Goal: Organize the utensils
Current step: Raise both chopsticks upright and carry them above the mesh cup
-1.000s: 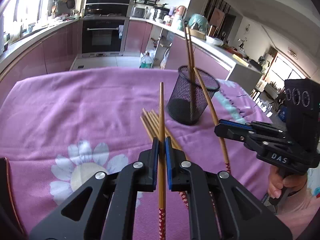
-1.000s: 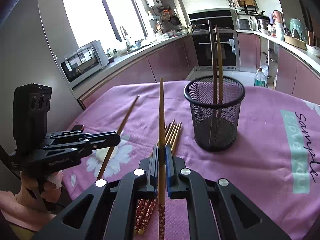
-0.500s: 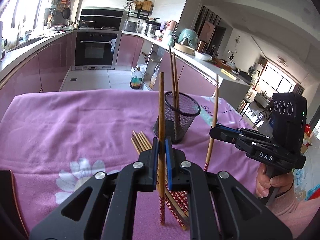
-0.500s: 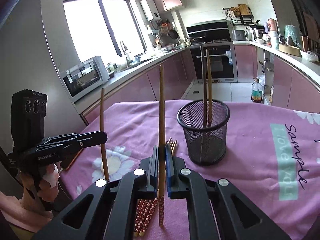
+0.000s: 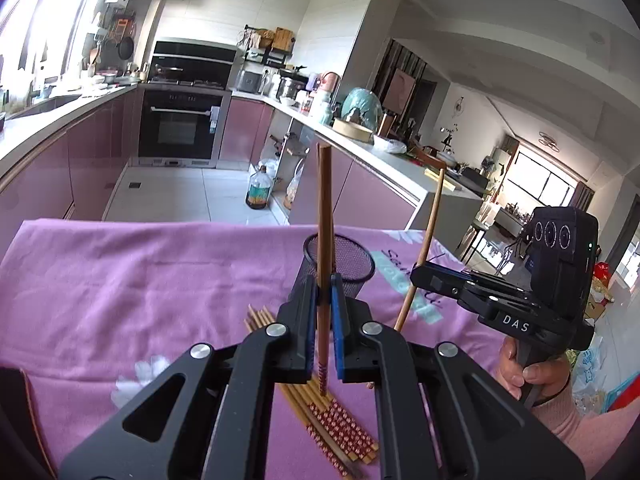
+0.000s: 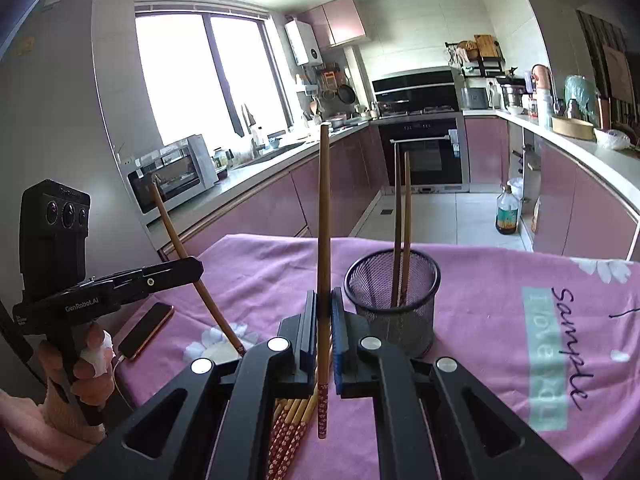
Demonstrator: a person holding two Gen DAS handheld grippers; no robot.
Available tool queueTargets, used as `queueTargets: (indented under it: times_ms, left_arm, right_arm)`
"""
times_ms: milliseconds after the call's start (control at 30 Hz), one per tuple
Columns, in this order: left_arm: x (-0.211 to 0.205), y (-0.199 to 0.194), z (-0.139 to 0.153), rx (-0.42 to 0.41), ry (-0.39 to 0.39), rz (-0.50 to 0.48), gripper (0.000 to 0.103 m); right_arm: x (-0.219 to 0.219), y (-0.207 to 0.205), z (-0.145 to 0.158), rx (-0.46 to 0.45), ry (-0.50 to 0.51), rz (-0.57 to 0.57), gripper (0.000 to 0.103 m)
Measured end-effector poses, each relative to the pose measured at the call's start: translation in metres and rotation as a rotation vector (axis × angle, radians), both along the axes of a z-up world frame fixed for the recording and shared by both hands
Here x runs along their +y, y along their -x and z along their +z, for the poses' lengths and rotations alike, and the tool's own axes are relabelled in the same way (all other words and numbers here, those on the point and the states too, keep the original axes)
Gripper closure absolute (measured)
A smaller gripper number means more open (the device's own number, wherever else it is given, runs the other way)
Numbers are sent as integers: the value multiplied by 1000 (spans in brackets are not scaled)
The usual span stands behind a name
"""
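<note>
Chopsticks go up two at a time: your left gripper (image 5: 324, 316) and right gripper (image 6: 324, 328) each pinch one chopstick upright. Beyond the jaws, two already stand in the mesh cup (image 6: 394, 300); below them, the loose bundle (image 5: 320, 412) waits on the cloth.

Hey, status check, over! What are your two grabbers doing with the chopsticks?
Left gripper shut on one chopstick. Right gripper shut on another chopstick. Mesh cup holds two, pile on cloth. Nothing blocking, over.
</note>
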State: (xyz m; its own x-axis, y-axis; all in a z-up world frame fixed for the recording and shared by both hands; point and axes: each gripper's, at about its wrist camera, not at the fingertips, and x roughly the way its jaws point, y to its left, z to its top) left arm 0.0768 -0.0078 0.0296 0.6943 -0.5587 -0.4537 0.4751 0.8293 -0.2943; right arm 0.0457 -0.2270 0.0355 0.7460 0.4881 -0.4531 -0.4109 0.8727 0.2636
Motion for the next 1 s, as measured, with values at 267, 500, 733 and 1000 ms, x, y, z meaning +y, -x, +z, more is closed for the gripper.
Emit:
queueTargets:
  times_ms: [267, 500, 733, 1000]
  left_arm:
    - [-15, -13, 17, -47, 2, -18, 95]
    - [-29, -27, 36, -85, 3, -24, 96]
    - [-41, -39, 52, -125, 5, -18, 96]
    - [-52, -51, 68, -150, 16, -10, 96]
  right_arm:
    - [-6, -5, 16, -49, 3, -18, 98]
    - [-14, -15, 33, -94, 9, -39, 98]
    - [-19, -31, 52, -143, 11, -62, 98]
    - [-21, -45, 59, -168, 22, -91, 98]
